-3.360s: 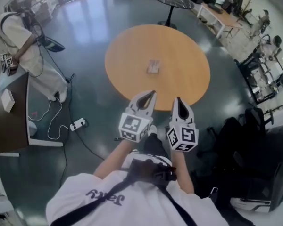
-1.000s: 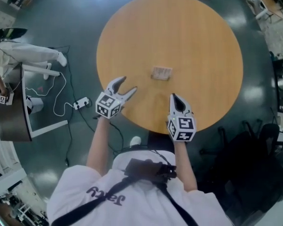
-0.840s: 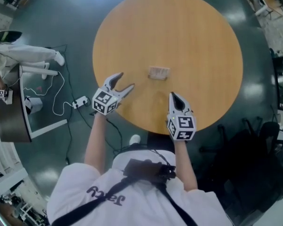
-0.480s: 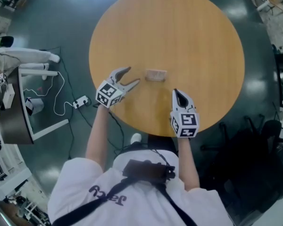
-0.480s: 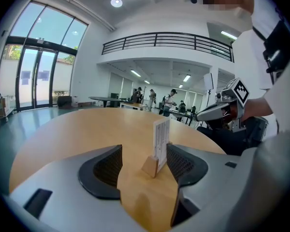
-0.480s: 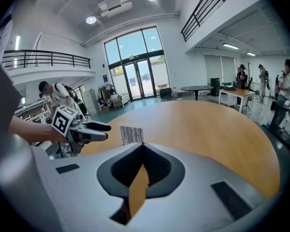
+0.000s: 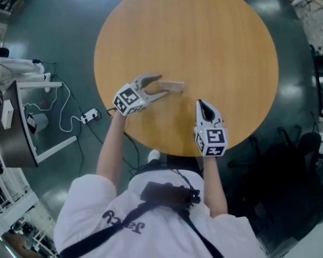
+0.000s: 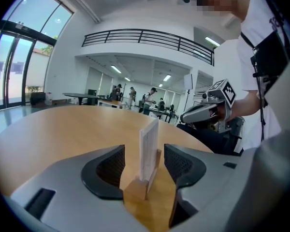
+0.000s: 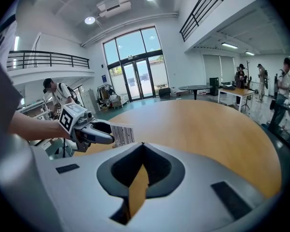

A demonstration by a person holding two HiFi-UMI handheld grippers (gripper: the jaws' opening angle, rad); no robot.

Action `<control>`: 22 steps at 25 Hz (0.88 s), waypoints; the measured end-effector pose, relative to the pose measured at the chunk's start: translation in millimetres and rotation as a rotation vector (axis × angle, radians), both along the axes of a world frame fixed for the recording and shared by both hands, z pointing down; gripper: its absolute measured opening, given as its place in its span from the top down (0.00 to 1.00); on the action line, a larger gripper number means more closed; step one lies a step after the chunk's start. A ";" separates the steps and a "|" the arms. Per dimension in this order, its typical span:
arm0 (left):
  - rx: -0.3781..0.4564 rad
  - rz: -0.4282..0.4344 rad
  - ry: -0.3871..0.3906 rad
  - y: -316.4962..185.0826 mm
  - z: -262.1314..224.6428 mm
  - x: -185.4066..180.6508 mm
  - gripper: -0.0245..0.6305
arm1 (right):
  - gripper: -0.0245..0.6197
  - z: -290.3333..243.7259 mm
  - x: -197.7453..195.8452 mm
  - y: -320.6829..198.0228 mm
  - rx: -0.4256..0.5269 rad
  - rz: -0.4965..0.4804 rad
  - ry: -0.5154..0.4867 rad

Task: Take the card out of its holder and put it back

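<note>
A white printed card point(image 8: 149, 144) stands upright in a small wooden holder point(image 8: 137, 188) on the round wooden table point(image 7: 220, 42). In the head view the holder point(image 7: 176, 86) lies just left of the table's middle. My left gripper point(image 7: 164, 85) reaches in from the left, and its jaws straddle card and holder. In the left gripper view the left gripper point(image 8: 144, 163) is open; its jaws have just been closing a little, and a gap shows on both sides of the card. My right gripper point(image 7: 201, 104) hovers shut near the table's front edge, apart from the holder, with nothing between its jaws.
The table's near rim point(image 7: 167, 152) runs just in front of the person's body. A power strip with cables point(image 7: 88, 115) lies on the floor at the left, beside a dark desk point(image 7: 13, 128). Black chairs point(image 7: 307, 144) stand at the right. People stand far off in the hall.
My left gripper has swung right from the table's left edge, and its jaws now sit around the card holder. The right gripper has barely shifted and stays shut.
</note>
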State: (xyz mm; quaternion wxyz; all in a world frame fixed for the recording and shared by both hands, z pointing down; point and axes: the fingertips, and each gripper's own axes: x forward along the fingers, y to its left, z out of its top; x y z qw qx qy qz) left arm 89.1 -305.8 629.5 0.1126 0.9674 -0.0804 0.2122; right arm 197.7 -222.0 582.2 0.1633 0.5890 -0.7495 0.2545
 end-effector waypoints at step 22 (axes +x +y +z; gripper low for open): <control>0.019 0.415 -0.018 19.1 -10.3 41.7 0.92 | 0.94 -2.0 11.4 -9.9 -0.001 0.020 -0.003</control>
